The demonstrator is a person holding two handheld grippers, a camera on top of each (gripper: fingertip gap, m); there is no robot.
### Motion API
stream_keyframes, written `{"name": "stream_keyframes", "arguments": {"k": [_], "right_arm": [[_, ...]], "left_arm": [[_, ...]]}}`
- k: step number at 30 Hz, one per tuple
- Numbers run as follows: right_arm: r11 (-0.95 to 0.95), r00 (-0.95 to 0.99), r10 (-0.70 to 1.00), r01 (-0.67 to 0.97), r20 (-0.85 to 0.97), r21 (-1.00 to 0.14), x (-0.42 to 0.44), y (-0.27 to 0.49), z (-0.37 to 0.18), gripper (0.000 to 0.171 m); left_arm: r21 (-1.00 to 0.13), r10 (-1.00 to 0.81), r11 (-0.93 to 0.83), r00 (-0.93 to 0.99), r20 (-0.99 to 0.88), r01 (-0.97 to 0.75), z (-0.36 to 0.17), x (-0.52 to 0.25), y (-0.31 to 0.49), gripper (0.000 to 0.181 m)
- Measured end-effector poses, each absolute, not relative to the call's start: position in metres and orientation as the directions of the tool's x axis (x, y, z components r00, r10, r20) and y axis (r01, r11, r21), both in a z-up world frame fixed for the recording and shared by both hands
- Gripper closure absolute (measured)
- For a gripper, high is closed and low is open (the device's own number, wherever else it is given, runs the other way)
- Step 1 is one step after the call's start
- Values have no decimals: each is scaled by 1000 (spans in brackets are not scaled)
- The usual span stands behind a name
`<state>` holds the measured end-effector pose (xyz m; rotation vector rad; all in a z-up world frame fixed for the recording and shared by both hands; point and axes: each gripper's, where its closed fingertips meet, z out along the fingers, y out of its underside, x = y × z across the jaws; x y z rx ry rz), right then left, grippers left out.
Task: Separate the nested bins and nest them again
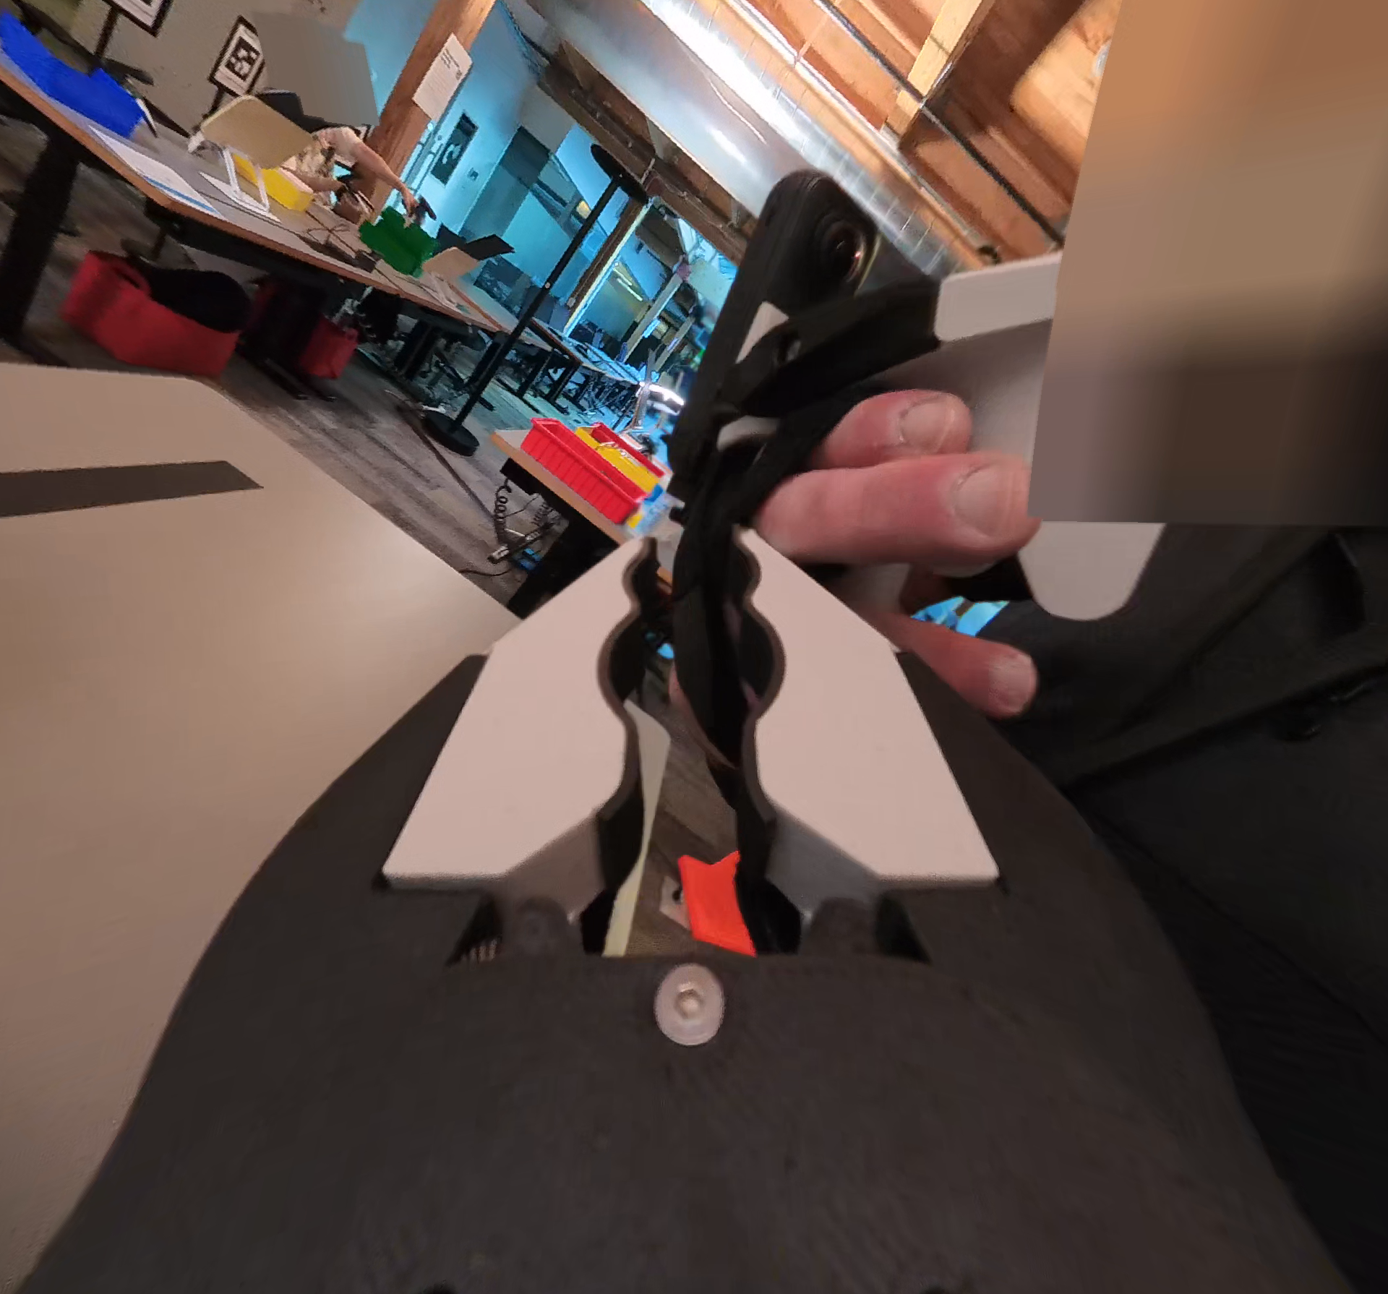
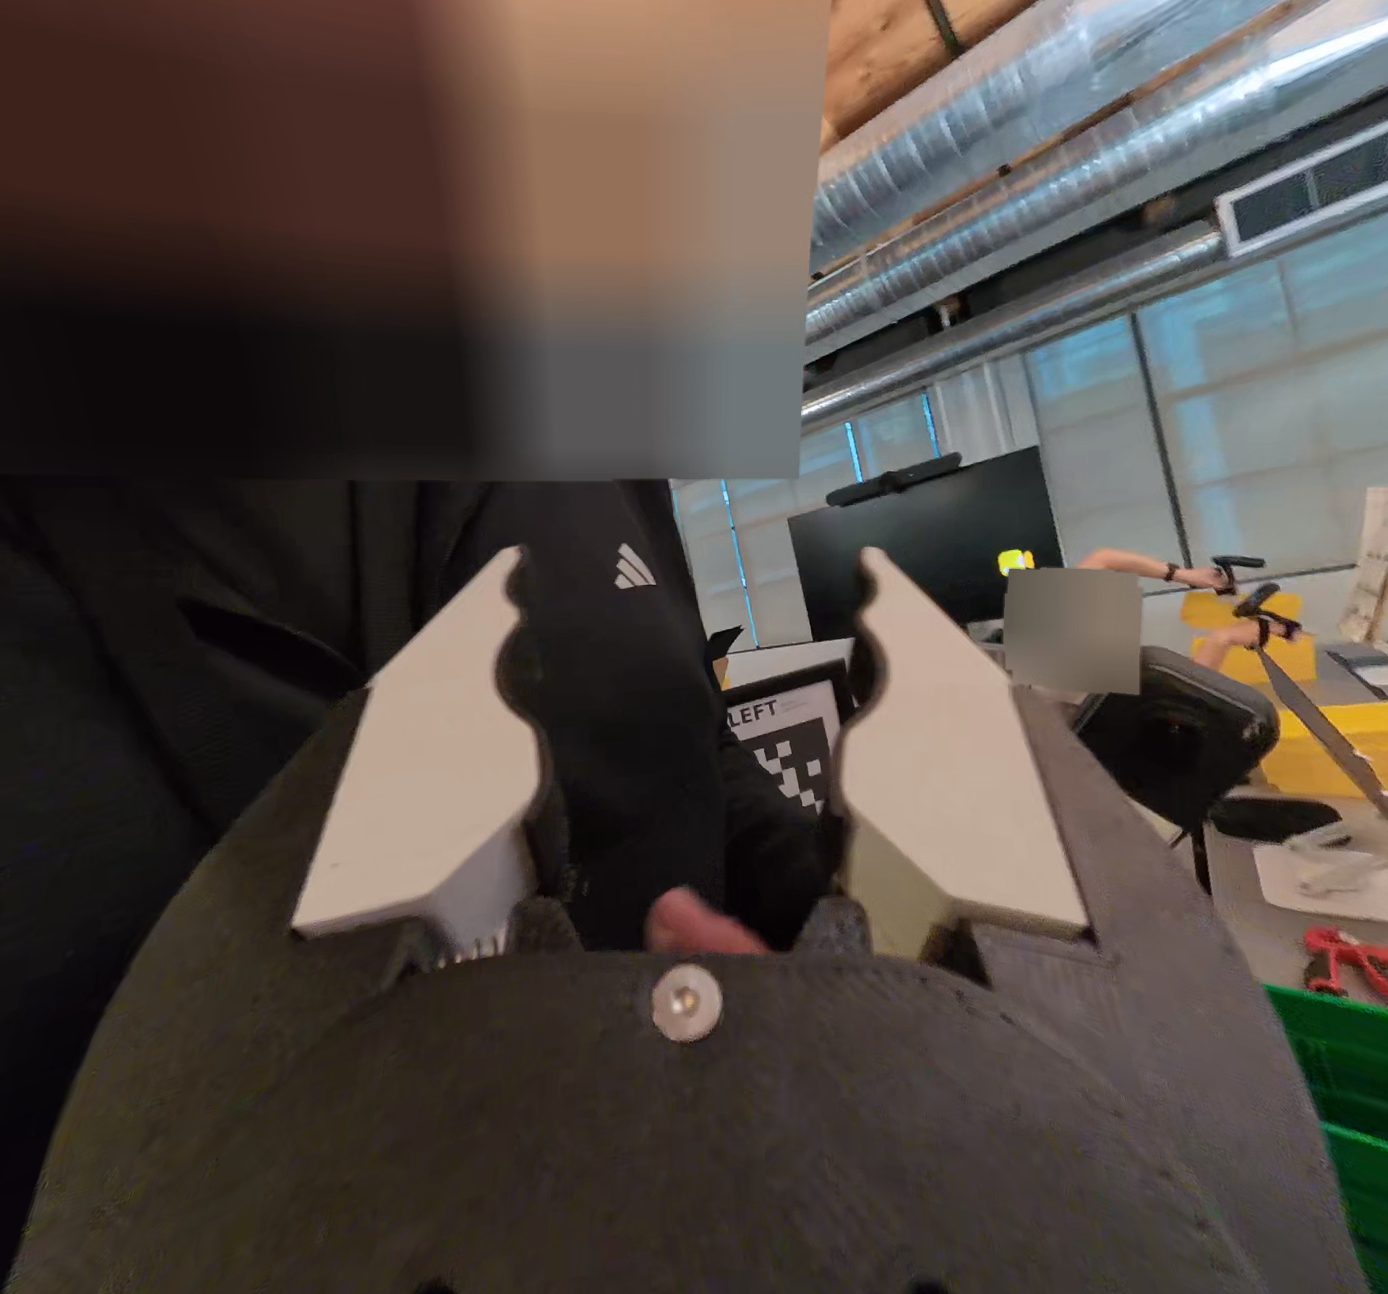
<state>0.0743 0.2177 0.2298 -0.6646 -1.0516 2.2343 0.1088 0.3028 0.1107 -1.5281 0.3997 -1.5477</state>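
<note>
1. Nested bins aren't between either pair of fingers. A green bin edge (image 2: 1344, 1078) sits low, right of the right gripper (image 2: 687, 695); whether it's the task's, can't tell.
2. Left gripper (image 1: 691, 664): fingers nearly closed, black strap (image 1: 713, 657) threaded between them. Snag risk when reaching.
3. Right fingers wide open, empty, aimed at the person's jacket (image 2: 623, 695).
4. Both aim upward, away from the surface, so a blind descent could clip a bin rim.

A long wooden table (image 1: 188, 195) carries a blue bin (image 1: 71, 82), a yellow bin (image 1: 282, 190) and a green bin (image 1: 396, 242). A smaller table (image 1: 582, 511) holds a red bin (image 1: 582, 471).
</note>
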Motion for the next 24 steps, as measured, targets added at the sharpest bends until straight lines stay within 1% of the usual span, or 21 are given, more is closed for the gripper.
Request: {"name": "stream_keyframes", "arguments": {"k": [1,2,3,5,6,7,8,9,10,12,16,17,20,21,22,23,24], "right_arm": [[-531,-709,683,-319,-174,-785,79,223,234,103],[-546,-703,692,-363,-162,-755,87,231,239,111],[-556,-700,699,-403,-148,-727,97,239,243,110],[-572,-699,703,-444,-133,-690,110,248,246,110],[-574,-710,692,-430,-131,-697,110,246,244,106],[-566,-720,681,-405,-132,-718,106,240,241,106],[-559,-728,672,-380,-135,-737,100,233,239,103],[-558,-744,654,-357,-133,-749,95,225,239,98],[-558,-753,644,-344,-133,-755,91,219,240,92],[-540,-746,654,-346,-124,-767,87,212,242,87],[-533,-750,651,-343,-116,-773,89,204,244,83],[-521,-749,653,-337,-112,-784,88,199,243,78],[-487,-741,668,-361,-73,-795,88,186,251,65],[-485,-735,675,-375,-66,-790,88,184,255,61],[-484,-727,684,-389,-62,-784,88,185,258,54],[-482,-724,689,-415,-40,-772,91,183,262,55],[-483,-713,701,-463,-11,-743,96,183,268,60]], "left_arm": [[-757,-762,-536,172,624,374,115,103,306,157],[-731,-756,-528,152,636,432,123,91,312,149],[-699,-741,-538,130,658,472,126,79,316,148],[-714,-720,-579,163,675,394,106,78,316,141],[-695,-708,-616,126,695,371,102,82,311,141],[-682,-697,-643,102,710,348,99,91,306,137],[-700,-699,-646,131,703,304,92,102,304,137],[-720,-710,-642,150,688,264,87,112,301,144],[-719,-713,-642,139,688,267,88,117,302,144],[-704,-708,-661,96,700,261,91,125,301,140],[-735,-730,-649,113,674,196,89,141,294,157],[-741,-736,-644,112,668,190,88,145,293,161],[-693,-718,-677,-14,696,250,98,153,284,167],[-686,-719,-678,-45,694,265,101,154,281,172],[-676,-713,-687,-71,697,267,104,156,280,174],[-677,-716,-687,-89,692,265,105,157,278,174],[-679,-718,-689,-112,687,252,106,160,274,174]]}}
